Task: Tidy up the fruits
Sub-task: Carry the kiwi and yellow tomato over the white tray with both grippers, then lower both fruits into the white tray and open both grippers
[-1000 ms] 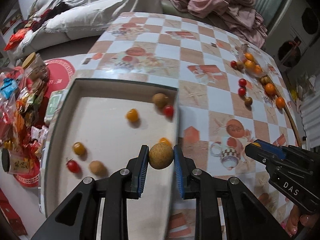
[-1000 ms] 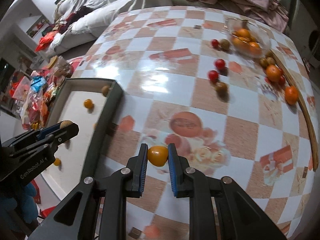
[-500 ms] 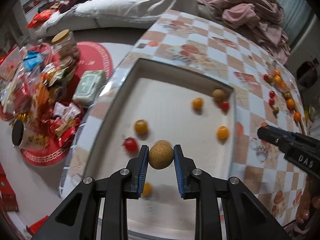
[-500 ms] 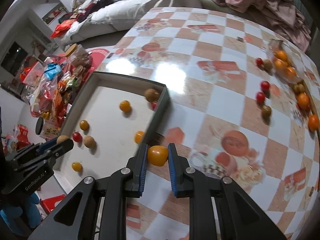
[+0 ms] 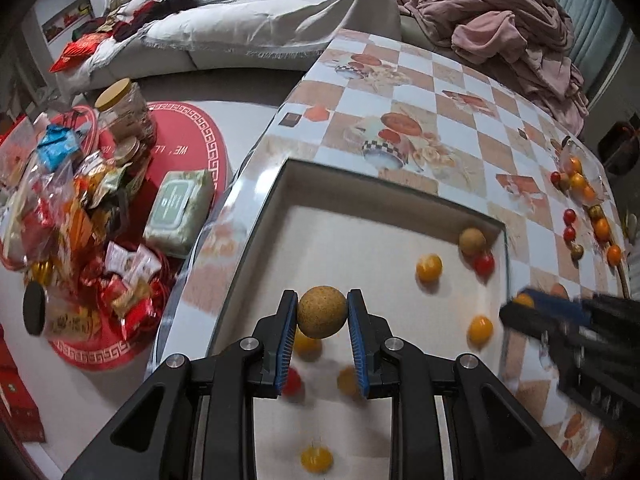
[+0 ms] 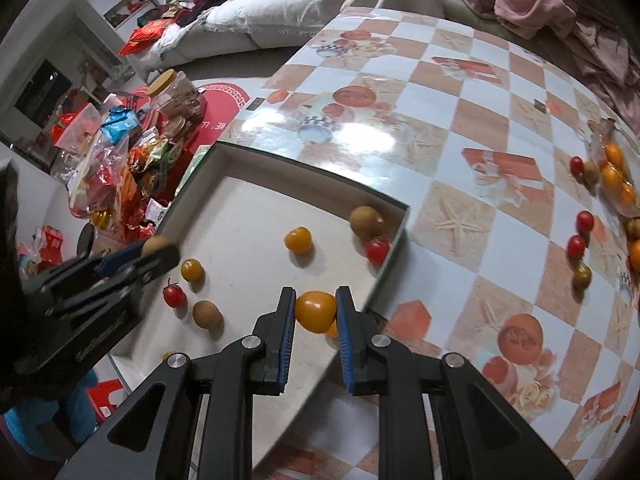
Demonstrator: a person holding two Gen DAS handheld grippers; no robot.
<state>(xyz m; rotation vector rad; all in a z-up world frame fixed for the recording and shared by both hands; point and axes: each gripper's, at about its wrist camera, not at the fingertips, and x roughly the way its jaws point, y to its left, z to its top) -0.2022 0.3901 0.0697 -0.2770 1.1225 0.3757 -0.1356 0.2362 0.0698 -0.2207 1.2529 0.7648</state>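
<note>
Here the left gripper (image 5: pixel 322 317) hangs over the tray (image 5: pixel 384 196), its jaws closed on a brown longan (image 5: pixel 322 312) pinched between the blue pads. The right gripper (image 6: pixel 316 312) holds a yellow tomato (image 6: pixel 315 311) the same way, jaws clamped on it above the tray's right wall, near the edge where tray meets table (image 6: pixel 472 148).

Inside the tray lie more fruits: a second longan (image 6: pixel 365 222) in the far right corner touching a red tomato (image 6: pixel 377 249), an orange tomato (image 6: pixel 298 240) just left of them, another yellow one (image 6: pixel 192 270), a stemmed red one (image 6: pixel 174 296) and a third longan (image 6: pixel 206 314) near the left gripper's side. In the left wrist view another yellow fruit (image 5: pixel 316 457) sits close to the tray's near end.

Well apart, on the table's far right, loose red tomatoes (image 6: pixel 584 221) and orange fruits (image 5: pixel 601 227) are scattered. Snack packets (image 5: pixel 76 216) crowd the floor to the left.
</note>
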